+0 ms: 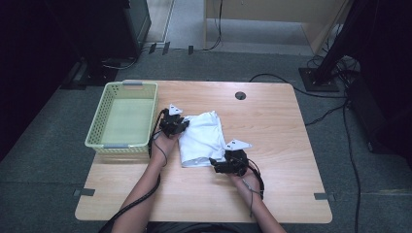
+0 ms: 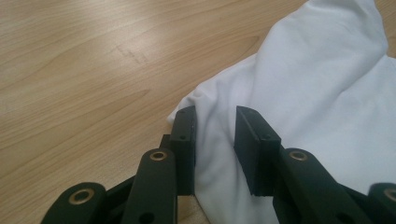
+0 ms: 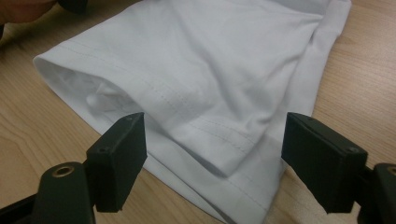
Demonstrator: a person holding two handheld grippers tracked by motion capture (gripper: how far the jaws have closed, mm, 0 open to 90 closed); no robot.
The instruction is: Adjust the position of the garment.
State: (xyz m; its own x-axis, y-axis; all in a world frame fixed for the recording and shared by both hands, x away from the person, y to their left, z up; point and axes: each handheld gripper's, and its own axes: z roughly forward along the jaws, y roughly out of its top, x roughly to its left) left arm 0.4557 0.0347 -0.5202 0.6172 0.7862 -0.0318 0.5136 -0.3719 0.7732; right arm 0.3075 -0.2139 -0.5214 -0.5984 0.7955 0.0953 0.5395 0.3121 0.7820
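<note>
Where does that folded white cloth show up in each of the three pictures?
High view: the white cloth lies mid-table, right of the basket, between the two tools.
Left gripper view: it fills the right half, a fold standing between the left tool jaws.
Right gripper view: it spreads across the top and middle, its stitched hem in front of the open right tool.
Shared landmark: the pale wooden table under the cloth.

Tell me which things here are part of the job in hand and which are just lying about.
In use:
- white folded garment
- left tongs, jaws either side of a fold of the cloth
- right tongs, jaws wide at its hemmed edge

Lying about:
- green basket, beside the garment
- cables on the floor
</note>
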